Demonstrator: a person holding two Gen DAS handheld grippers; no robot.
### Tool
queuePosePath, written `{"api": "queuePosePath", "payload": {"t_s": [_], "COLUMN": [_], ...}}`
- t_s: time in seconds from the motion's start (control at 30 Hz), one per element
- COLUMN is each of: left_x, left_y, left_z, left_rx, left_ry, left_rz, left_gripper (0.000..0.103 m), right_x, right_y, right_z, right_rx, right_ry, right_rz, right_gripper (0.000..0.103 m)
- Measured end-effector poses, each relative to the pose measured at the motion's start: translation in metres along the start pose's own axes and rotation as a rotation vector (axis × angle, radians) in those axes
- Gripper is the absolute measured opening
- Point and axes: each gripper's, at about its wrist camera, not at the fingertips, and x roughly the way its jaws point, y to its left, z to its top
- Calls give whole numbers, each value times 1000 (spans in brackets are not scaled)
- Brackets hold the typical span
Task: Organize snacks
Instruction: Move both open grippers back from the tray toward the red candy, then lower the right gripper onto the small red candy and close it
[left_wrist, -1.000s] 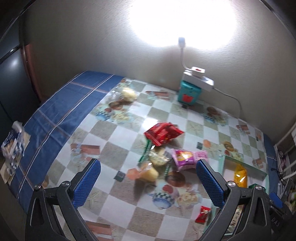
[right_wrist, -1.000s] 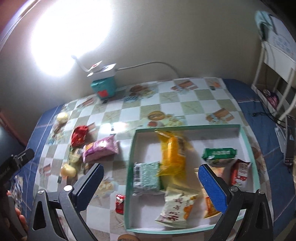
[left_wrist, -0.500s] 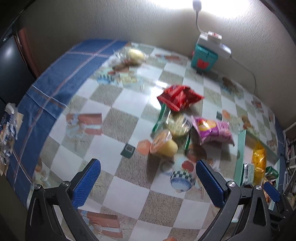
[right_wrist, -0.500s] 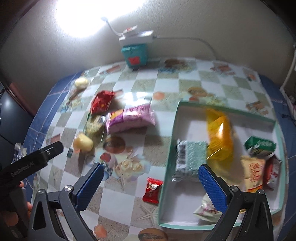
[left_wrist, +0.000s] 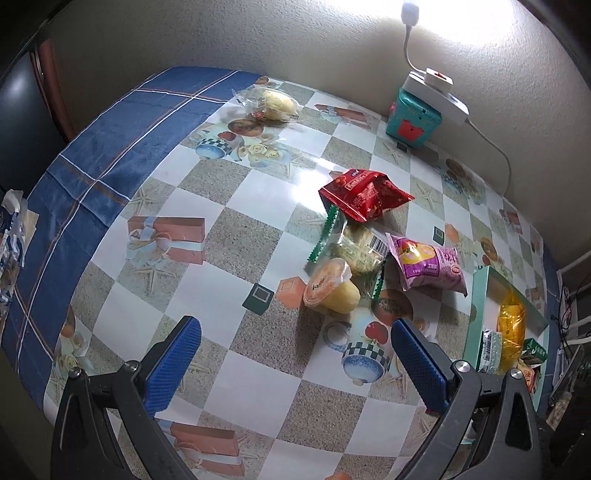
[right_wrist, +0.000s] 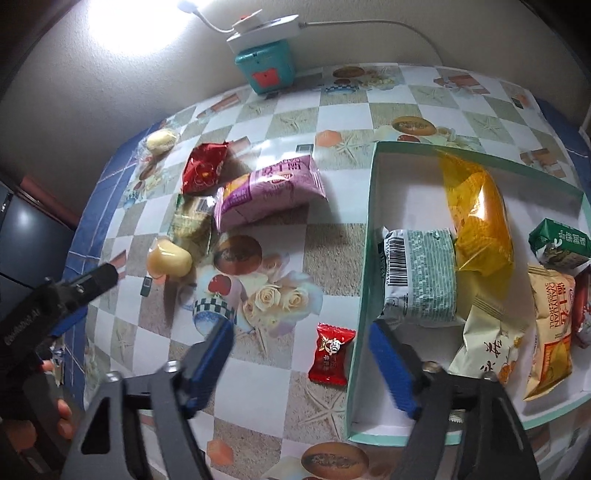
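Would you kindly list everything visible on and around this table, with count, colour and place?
tablecloth: one, checked with blue border, covers table
box tray: one, teal-rimmed, right side
snack packs in tray: about six; yellow, grey-green, green, cream, orange, red
small red candy: one, beside tray's left wall
purple pack: one, mid-table
red pack: one, left of purple pack
clear biscuit pack: one, below red pack
jelly cup: one, yellow, on its side
wrapped bun: one, pale, far left
teal case: one, by wall, white power strip on top
left gripper: open, empty
right gripper: closing, above candy
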Motion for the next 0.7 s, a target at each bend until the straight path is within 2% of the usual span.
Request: {"api": "queuePosePath", "payload": {"t_s": [0.1,0.33,0.7], "left_x": [0,2,2], "left_y": [3,8,9], "left_z": [1,2,2], "left_rx": [-10,-27,-33], "left_ry": [0,4,6], "left_rz": [-13,-28,-35], "left_gripper": [102,102,102], "right_x": [2,4,22], "right_y": [1,7,8], "right_z": [-1,-3,-8], "right_rx": [-4,-25,-42], "right_ry": [12,34,102], "right_rz": [1,28,-9], "right_gripper": [72,60,59]}}
